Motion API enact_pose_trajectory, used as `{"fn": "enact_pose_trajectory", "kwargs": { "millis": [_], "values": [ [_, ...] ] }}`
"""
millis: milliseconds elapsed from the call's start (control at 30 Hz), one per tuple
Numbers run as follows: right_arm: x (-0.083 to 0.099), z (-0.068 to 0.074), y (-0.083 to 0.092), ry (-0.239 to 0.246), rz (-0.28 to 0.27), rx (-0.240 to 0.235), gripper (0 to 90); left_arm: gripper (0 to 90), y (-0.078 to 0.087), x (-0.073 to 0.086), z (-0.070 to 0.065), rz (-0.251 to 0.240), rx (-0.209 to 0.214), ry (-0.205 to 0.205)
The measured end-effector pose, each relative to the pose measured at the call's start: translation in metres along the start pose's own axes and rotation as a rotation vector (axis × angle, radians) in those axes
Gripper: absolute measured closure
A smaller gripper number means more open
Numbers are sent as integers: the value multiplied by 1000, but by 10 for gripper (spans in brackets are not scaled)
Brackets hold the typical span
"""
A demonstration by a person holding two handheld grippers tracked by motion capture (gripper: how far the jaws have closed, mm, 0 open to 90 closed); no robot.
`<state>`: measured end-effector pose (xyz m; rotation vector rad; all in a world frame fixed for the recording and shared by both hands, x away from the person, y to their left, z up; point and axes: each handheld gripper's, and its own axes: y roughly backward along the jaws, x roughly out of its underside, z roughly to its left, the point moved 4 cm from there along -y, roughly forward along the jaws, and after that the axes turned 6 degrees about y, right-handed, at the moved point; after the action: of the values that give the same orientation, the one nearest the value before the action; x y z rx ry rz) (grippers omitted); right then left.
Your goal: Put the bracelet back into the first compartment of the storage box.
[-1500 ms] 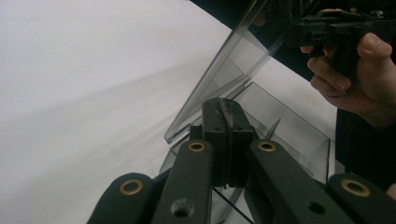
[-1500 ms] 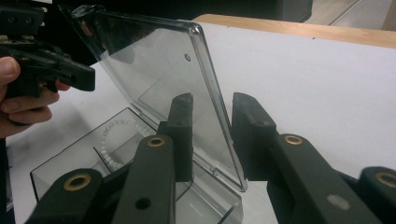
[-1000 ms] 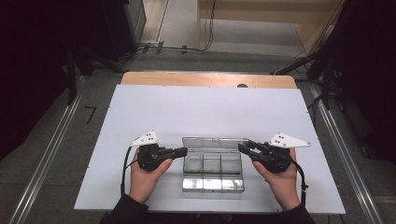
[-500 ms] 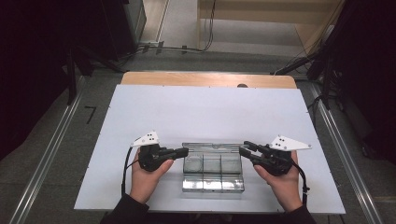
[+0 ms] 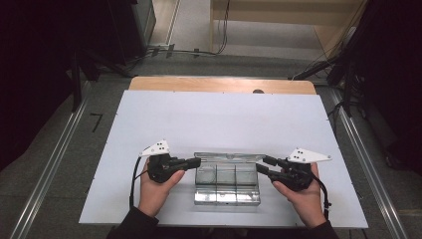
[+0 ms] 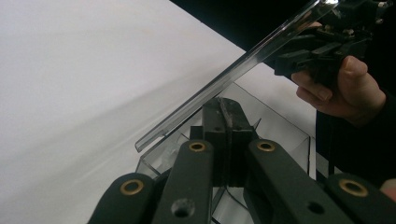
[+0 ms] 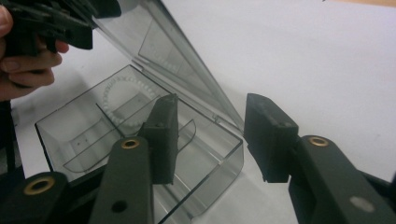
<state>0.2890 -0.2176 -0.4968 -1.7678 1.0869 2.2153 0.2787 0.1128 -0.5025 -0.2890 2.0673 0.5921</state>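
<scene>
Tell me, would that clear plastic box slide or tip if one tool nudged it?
The clear plastic box looks thin-walled and empty, so probably light and easy to slide on the smooth white table. Its raised lid may flop or shift the balance backward.

The high view is evenly lit on the white table (image 5: 224, 119), with dark surroundings in both upper corners. In the gripper views the near jaws are blurred, and the clear plastic lid (image 6: 224, 79) shows pale glare.
</scene>
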Motion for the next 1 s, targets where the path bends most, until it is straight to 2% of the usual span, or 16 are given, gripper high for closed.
{"fn": "enact_pose_trajectory", "kwargs": {
  "millis": [167, 367, 700, 1000],
  "values": [
    [6, 0, -2, -16, 32, 13, 703, 900, 0, 0, 0, 3, 3, 0],
    [9, -2, -2, -39, 45, 11, 874, 900, 0, 1, 1, 7, 4, -1],
    [7, 2, -2, -33, 23, -22, 881, 900, 1, 1, -1, 7, 12, -6],
    [5, 6, 0, -25, 11, -33, 881, 900, 6, 5, -5, 4, 24, -4]
  ]
}}
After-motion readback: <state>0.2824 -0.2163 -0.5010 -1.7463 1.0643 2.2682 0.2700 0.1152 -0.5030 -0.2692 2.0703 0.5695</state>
